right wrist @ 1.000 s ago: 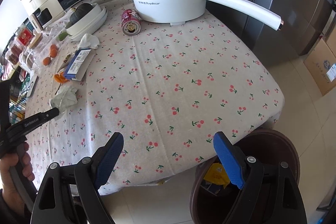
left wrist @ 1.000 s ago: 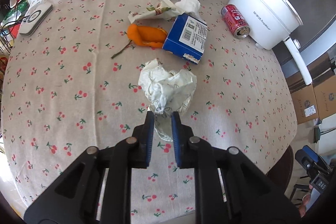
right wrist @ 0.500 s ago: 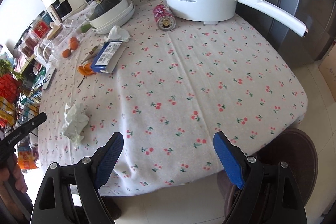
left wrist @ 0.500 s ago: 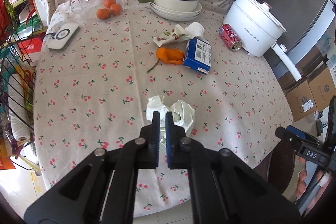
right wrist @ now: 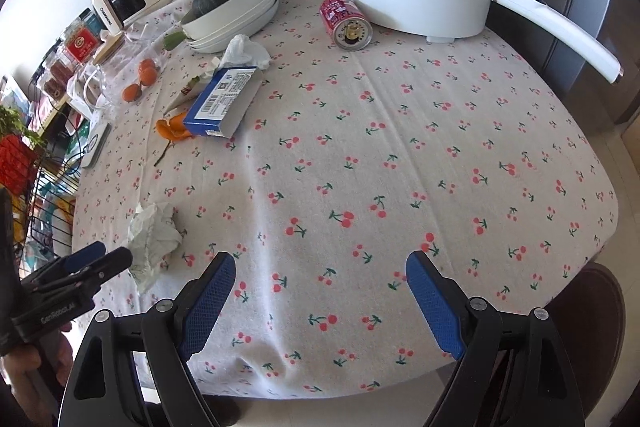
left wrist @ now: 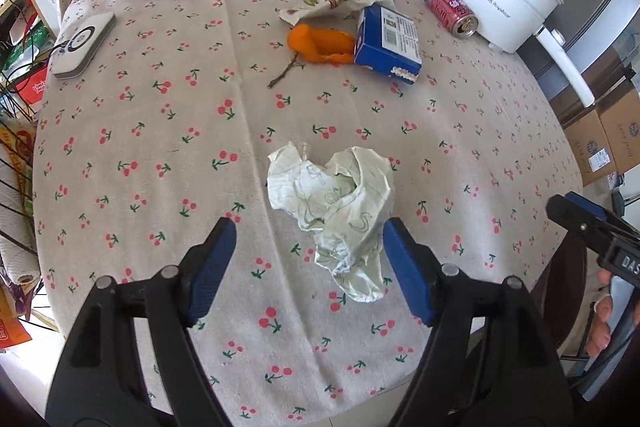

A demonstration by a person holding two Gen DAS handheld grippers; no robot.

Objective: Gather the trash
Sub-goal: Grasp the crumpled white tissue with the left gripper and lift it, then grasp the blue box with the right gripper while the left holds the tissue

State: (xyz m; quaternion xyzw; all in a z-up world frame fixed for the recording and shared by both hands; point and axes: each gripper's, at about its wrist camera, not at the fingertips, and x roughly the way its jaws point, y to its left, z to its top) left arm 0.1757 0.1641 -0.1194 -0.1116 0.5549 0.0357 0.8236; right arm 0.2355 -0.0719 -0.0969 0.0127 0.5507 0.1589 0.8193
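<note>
With the left gripper (left wrist: pixel 310 259) just sprung wide, fingers touching nothing, and the crumpled paper (left wrist: pixel 338 205) lying on the table (left wrist: pixel 140 131) nearer its right finger, shift right, drop, then squeeze; the right gripper (right wrist: pixel 320 291) hangs wide and empty.

A cream tablecloth (left wrist: pixel 160 155) printed with red cherries carries white crumpled paper (left wrist: pixel 336 203), orange peel (left wrist: pixel 320 45), a blue-and-white box (left wrist: pixel 390 45), a red can (left wrist: pixel 450 9) and a white pot (left wrist: pixel 496 3).
</note>
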